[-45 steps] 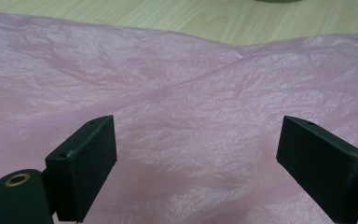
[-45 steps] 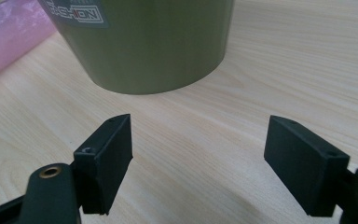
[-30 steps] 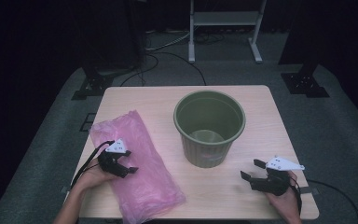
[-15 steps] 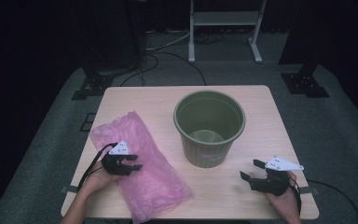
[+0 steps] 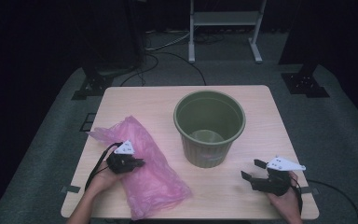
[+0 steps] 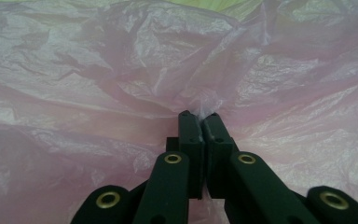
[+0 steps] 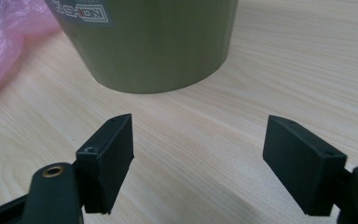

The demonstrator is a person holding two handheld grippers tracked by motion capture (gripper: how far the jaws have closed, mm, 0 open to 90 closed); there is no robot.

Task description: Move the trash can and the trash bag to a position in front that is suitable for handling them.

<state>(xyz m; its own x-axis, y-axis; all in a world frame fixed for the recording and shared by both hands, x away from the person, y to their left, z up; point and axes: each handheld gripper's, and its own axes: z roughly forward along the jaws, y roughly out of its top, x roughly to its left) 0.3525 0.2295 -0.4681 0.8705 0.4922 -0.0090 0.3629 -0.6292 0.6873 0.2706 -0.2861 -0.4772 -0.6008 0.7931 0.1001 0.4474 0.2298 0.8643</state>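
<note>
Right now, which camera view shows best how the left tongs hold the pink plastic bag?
The left gripper view: the left tongs have just been closing and now pinch a fold of the pink plastic bag between their tips. The high view shows the whole bag on the table, but the grip is too small. The right gripper view catches one bag corner.

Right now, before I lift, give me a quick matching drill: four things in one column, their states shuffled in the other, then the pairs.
Things:
1. bag
2. bin
3. left gripper
4. right gripper

States:
A. jaws wide apart over bare wood
B. upright, mid-table
C. pink, crumpled, lying flat
D. has just closed, pinching a fold of plastic

Pairs: 1-C, 2-B, 3-D, 4-A
</note>
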